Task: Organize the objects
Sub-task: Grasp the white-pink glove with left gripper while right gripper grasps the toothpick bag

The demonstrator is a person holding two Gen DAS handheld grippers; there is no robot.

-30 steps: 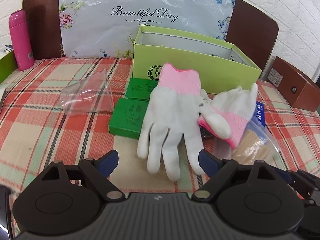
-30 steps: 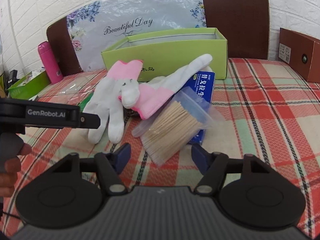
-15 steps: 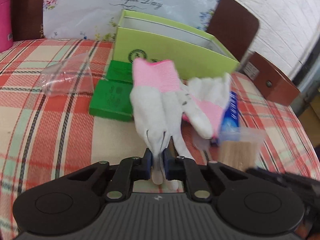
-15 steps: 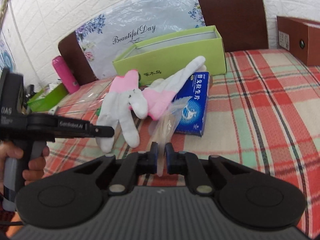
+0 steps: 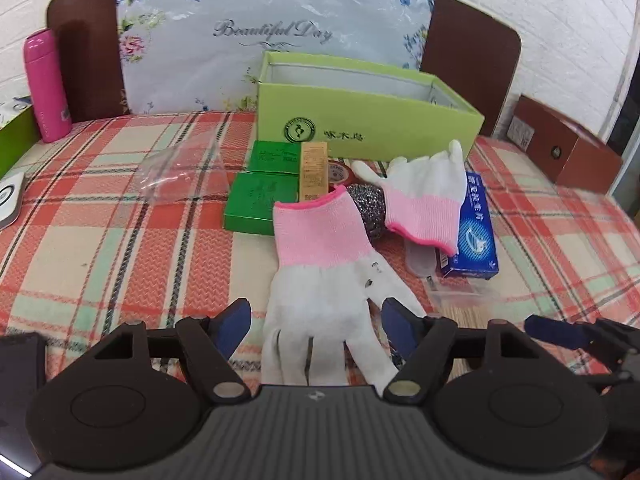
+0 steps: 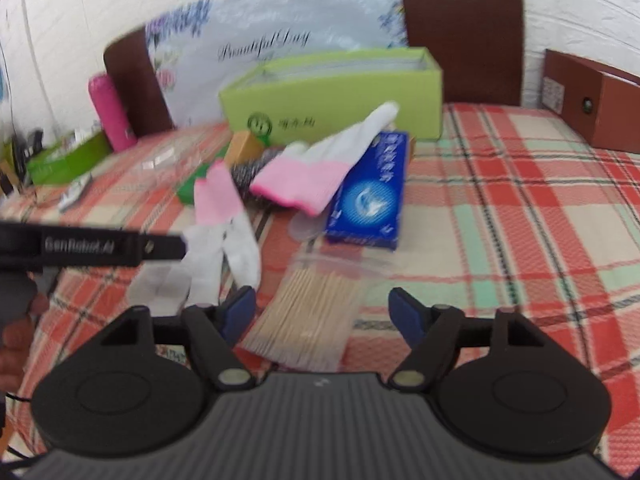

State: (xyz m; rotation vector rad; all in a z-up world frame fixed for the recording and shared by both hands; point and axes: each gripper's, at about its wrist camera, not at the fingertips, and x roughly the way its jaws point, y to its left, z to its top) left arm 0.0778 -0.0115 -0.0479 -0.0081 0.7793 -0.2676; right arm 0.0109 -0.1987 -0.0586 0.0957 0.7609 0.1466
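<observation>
A white glove with a pink cuff (image 5: 324, 276) lies flat on the plaid cloth, its fingers between the open jaws of my left gripper (image 5: 316, 330); it also shows in the right wrist view (image 6: 222, 232). A second glove (image 5: 424, 200) rests on a blue box (image 5: 476, 232). A clear bag of wooden sticks (image 6: 308, 316) lies between the open jaws of my right gripper (image 6: 322, 314). The open lime-green box (image 5: 368, 116) stands behind. Two green boxes (image 5: 260, 196), a tan box (image 5: 314, 170) and a sparkly dark object (image 5: 368, 208) lie before it.
A pink bottle (image 5: 46, 84) stands at the far left by the headboard. A clear plastic bag (image 5: 180, 168) lies left of the green boxes. A brown wooden box (image 5: 568, 152) sits at the right. A lime tray (image 6: 68, 158) sits far left.
Both grippers were shut half a second ago, the left on the glove's fingers, the right on the stick bag. Both have opened. The glove and bag now lie nearer, pulled off the pile.
</observation>
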